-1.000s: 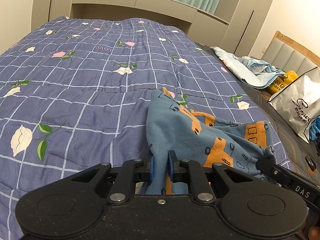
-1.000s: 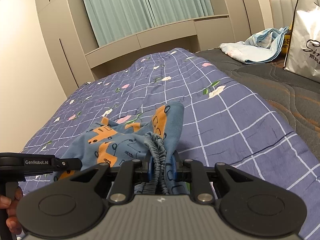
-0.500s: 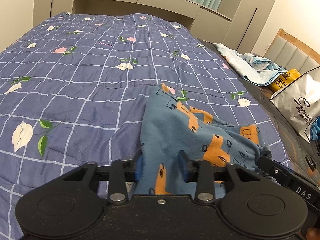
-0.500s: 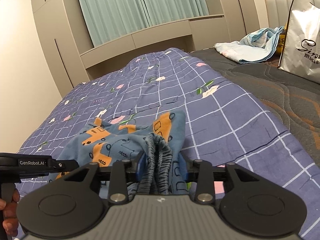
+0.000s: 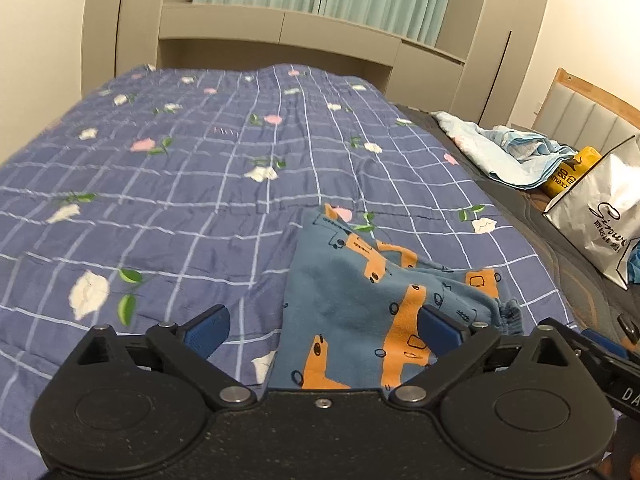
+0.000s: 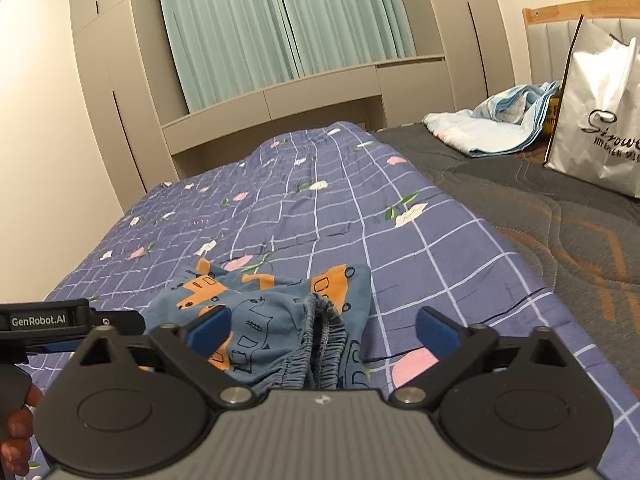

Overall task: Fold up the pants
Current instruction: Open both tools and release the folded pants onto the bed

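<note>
two views, both low over the bed. left wrist view: the left hand-held gripper (image 5: 322, 330) has its jaws opening, pads clear of the cloth, so it grips nothing; the pants (image 5: 360, 300) lie crumpled on the quilt (image 5: 180, 200), partly between the jaws. a likely risk: the loose bunch stays uneven, and a careless regrasp could pinch several layers and drag the fold askew. a pale blue blanket (image 5: 508, 152) and a white bag (image 5: 600, 220) sit well apart on the dark mattress (image 5: 568, 272).

right wrist view: the right hand-held gripper (image 6: 322, 328) is likewise opening and grips nothing, the elastic waistband (image 6: 320, 340) lying slack between its pads. the waistband may slump and twist. green curtains (image 6: 280, 20) and beige cabinets (image 6: 100, 80) stand behind the bed.
</note>
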Available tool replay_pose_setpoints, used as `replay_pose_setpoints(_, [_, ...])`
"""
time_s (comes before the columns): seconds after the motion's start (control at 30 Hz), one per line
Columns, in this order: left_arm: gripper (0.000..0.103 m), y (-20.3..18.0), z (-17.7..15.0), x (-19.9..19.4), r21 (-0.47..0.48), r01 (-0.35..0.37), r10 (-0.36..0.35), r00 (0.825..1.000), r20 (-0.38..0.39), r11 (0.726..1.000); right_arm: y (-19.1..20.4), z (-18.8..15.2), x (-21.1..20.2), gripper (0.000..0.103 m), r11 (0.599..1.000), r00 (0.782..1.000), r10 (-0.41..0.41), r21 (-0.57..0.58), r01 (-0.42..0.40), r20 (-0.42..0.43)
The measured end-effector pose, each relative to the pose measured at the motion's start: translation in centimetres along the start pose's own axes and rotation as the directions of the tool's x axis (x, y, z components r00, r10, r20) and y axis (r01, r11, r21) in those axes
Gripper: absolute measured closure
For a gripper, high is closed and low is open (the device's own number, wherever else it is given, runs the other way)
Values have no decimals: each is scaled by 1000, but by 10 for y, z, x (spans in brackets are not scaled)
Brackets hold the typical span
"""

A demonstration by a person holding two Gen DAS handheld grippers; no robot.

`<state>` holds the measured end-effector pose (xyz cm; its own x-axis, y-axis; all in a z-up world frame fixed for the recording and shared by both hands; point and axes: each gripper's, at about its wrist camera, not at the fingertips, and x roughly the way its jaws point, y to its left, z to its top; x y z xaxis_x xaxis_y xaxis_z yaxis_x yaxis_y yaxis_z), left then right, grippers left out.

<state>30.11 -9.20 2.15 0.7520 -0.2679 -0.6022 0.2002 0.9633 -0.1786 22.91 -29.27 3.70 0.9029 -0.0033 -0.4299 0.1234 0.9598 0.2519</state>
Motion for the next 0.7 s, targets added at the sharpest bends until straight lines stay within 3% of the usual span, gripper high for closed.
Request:
replay_pose_setpoints(0.27, [1, -6, -17, -49, 55, -29, 25, 997, 69, 998, 8, -9, -36, 0, 999, 1000, 15, -32, -15, 10])
replay_pose_setpoints(0.7, [1, 4, -58, -123, 51, -36, 28, 988, 153, 998, 30, -26, -103, 0, 997, 997, 8, -82, -2, 73])
